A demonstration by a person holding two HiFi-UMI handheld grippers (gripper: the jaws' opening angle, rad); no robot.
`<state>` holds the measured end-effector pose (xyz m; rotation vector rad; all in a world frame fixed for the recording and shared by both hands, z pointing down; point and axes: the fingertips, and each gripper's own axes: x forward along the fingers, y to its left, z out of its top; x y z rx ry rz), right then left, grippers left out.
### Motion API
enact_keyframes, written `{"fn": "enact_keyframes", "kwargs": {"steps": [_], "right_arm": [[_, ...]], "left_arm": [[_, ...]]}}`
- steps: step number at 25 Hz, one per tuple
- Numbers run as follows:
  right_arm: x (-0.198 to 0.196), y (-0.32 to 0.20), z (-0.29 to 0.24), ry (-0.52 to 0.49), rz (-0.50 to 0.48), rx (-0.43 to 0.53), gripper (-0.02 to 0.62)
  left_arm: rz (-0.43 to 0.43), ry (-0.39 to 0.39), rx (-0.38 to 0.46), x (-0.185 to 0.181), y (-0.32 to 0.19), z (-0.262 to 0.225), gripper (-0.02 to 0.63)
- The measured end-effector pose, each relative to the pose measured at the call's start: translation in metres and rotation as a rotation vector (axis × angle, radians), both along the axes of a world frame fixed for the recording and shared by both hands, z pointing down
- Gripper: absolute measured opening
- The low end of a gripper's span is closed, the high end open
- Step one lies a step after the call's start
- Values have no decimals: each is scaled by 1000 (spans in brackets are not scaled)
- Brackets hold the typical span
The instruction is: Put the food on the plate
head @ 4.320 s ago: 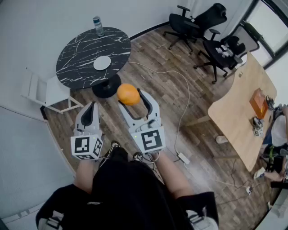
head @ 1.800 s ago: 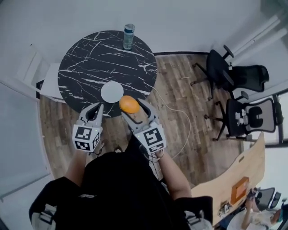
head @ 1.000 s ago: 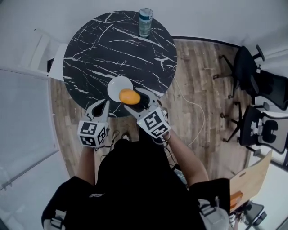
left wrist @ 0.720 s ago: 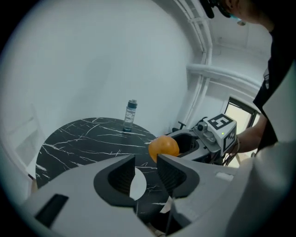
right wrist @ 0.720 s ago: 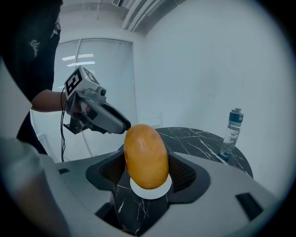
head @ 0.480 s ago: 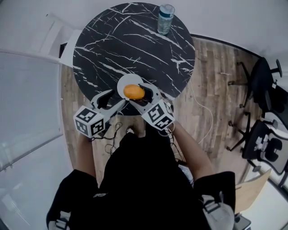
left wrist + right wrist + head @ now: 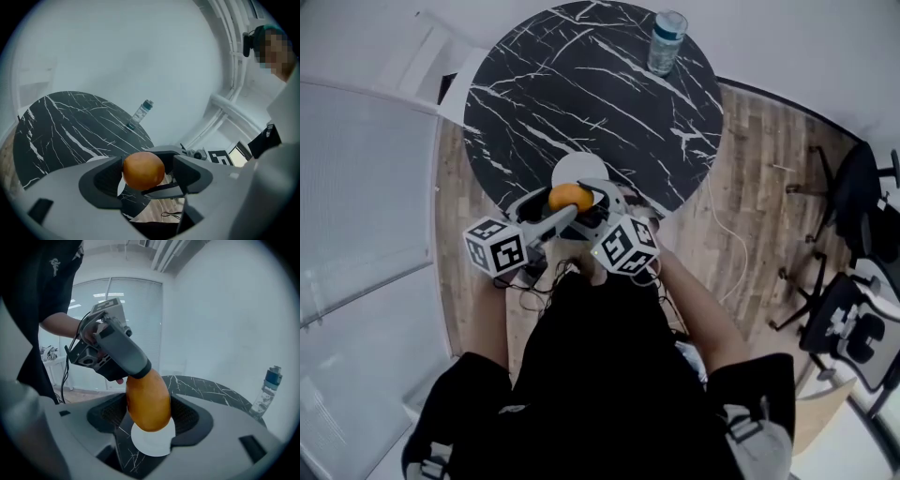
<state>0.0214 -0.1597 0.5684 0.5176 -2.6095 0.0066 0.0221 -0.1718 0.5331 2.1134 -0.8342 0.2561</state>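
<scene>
I read the right claw (image 7: 150, 419) as pinching the round orange fruit (image 7: 147, 401). The left claw (image 7: 145, 180) is opening, spread wide with the same fruit between its jaws. The fruit is over the small white round plate (image 7: 152, 445), at 6 o'clock on the black marble round worktop (image 7: 581, 84). A clear water bottle (image 7: 667, 40) stands at 1 o'clock.

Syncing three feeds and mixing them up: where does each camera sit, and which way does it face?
Head view: on the person's head, facing steeply down at the round marble table; shows torso, forearms, left gripper, right gripper.
Left gripper view: rides the left gripper, facing along its opening jaws, orange between them, towards the water bottle.
Right gripper view: rides the right gripper, facing along jaws shut on the orange above the white plate; shows the hand holding the left gripper.
Shared: orange, table, bottle in all.
</scene>
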Motion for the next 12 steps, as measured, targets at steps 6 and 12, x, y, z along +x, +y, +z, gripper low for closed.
{"fn": "enact_keyframes", "kwargs": {"steps": [6, 12], "right_arm": [[-1, -3, 3, 59, -73, 93, 284], [-1, -5, 5, 81, -120, 113, 284]], "left_arm": [[-69, -24, -36, 0, -4, 18, 324], [-130, -34, -19, -1, -6, 27, 310]]}}
